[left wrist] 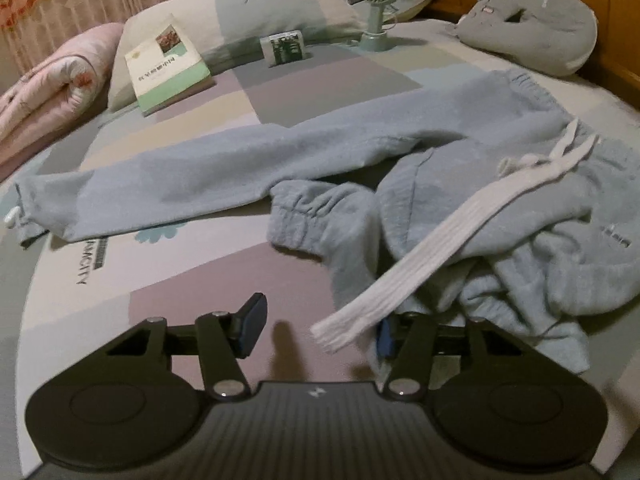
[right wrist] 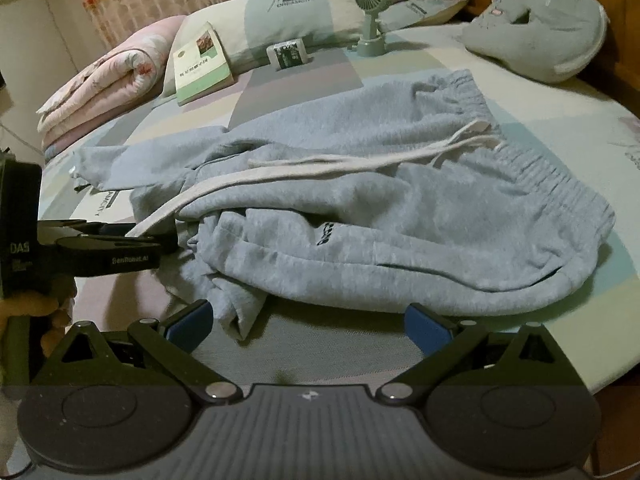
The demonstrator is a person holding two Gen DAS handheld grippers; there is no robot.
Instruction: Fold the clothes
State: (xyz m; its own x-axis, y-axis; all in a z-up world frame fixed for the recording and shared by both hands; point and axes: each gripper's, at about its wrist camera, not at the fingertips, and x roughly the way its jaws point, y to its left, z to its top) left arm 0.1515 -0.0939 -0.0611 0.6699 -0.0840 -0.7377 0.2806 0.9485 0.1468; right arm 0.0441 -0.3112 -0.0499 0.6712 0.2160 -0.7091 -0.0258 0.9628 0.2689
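Grey sweatpants point(left wrist: 240, 172) lie crumpled on the patchwork bedsheet point(left wrist: 280, 96), one leg stretched out to the left. A white side stripe point(left wrist: 420, 256) runs down the bunched leg, and its loose end rests over the right finger of my left gripper point(left wrist: 318, 330). That gripper's jaws stand half apart with a wide gap, pressing on nothing. From the right wrist view the left gripper point(right wrist: 160, 240) sits at the stripe's point(right wrist: 224, 188) lower end. My right gripper point(right wrist: 308, 328) is open just in front of the pants point(right wrist: 400, 200), with a folded cuff point(right wrist: 240, 312) near its left finger.
Toward the head of the bed are a book point(left wrist: 168, 64), a small box point(left wrist: 286, 48), a green desk fan point(left wrist: 376, 4), a pillow point(left wrist: 280, 12), a pink rolled quilt point(left wrist: 48, 92) and a grey plush cushion point(left wrist: 532, 28). A wooden bed frame point(left wrist: 624, 40) borders the right.
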